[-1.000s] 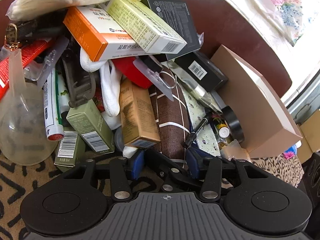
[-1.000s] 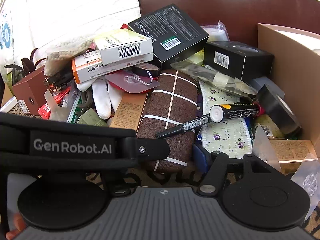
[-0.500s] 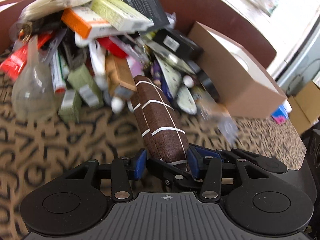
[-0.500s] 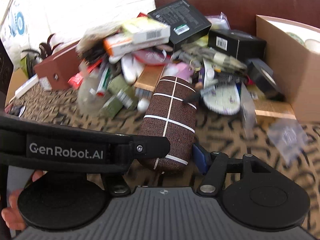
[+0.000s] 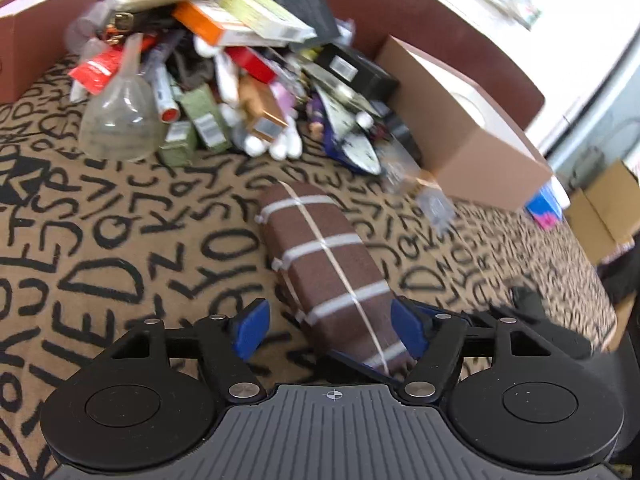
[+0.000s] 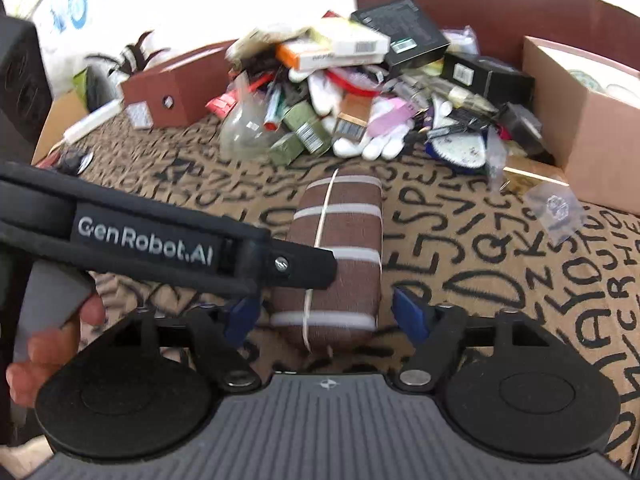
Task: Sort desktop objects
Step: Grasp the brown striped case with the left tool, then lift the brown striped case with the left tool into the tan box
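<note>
I see the brown case [image 5: 326, 264] with white stripes lying on the letter-printed cloth of the table [image 5: 120, 248], well apart from the pile of clutter [image 5: 240, 80] it sat in a second ago. Back then it was wedged among the boxes with a black marker across it; half a second ago it was gripped between the blue pads and partway out.

My left hand-held gripper [image 5: 325, 330] has now spread wide. Its right pad [image 5: 408, 330] sits just beside the case's near end, while the left pad [image 5: 250, 330] stands clear with cloth showing between them, so the case is released. In the right wrist view the case [image 6: 336, 256] lies lengthwise in front of my right hand-held gripper [image 6: 323, 314], which is also wide open, its pads flanking the near end without squeezing it. The left tool's black body crosses that view and overlaps the case's left edge.

The pile has receded in both views. The white glove [image 6: 372, 144] and the clear funnel [image 5: 120, 124] lie at its near edge, beside the open cardboard box [image 5: 460, 136] on the right. A small clear packet [image 6: 556, 208] rests on the cloth near that box.
</note>
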Demonstrator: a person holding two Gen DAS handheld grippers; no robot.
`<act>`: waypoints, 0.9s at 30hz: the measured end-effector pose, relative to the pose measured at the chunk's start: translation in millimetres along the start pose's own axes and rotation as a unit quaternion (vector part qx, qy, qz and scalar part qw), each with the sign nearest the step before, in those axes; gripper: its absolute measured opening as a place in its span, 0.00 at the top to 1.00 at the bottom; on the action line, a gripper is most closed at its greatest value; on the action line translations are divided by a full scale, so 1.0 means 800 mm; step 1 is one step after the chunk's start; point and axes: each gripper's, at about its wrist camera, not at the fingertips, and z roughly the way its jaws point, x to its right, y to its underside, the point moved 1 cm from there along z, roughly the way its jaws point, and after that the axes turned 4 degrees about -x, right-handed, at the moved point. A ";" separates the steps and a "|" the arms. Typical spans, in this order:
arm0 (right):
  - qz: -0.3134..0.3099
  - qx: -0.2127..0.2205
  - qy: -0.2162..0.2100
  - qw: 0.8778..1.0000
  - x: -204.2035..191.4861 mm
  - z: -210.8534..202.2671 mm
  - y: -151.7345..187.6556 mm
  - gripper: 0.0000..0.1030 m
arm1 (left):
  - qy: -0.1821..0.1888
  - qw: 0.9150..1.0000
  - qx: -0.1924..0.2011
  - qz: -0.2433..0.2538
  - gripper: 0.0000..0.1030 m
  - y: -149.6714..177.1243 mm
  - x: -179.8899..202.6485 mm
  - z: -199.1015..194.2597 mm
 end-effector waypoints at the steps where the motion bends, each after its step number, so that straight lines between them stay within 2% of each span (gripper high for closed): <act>1: 0.001 -0.001 0.003 1.000 -0.001 0.003 -0.004 0.24 | 0.003 1.000 0.000 -0.001 0.22 -0.005 -0.002 0.002; 4: -0.001 -0.001 0.008 1.000 -0.001 0.011 -0.014 0.25 | -0.001 1.000 -0.004 -0.001 0.24 -0.019 -0.007 0.009; 6: 0.001 -0.006 0.013 1.000 0.000 0.018 -0.019 0.27 | 0.005 1.000 -0.021 -0.002 0.25 -0.027 -0.009 0.018; 8: 0.007 -0.012 0.010 1.000 0.003 0.022 -0.022 0.30 | 0.018 0.999 -0.038 -0.008 0.34 -0.031 -0.013 0.025; 12: 0.014 -0.025 0.008 1.000 0.006 0.033 -0.024 0.33 | 0.035 0.998 -0.050 -0.030 0.30 -0.029 -0.019 0.037; 16: 0.019 -0.038 0.008 0.999 0.009 0.041 -0.024 0.33 | 0.036 0.998 -0.052 -0.025 0.37 -0.028 -0.016 0.045; 19: 0.012 -0.045 0.007 0.999 0.010 0.043 -0.026 0.33 | 0.037 0.998 -0.054 -0.019 0.36 -0.030 -0.015 0.047; 22: 0.012 -0.054 0.006 0.998 0.010 0.045 -0.029 0.33 | 0.044 0.997 -0.055 -0.012 0.31 -0.029 -0.016 0.051; 27: 0.003 -0.059 0.012 0.998 0.009 0.048 -0.029 0.33 | 0.032 0.998 -0.051 0.000 0.35 -0.028 -0.011 0.053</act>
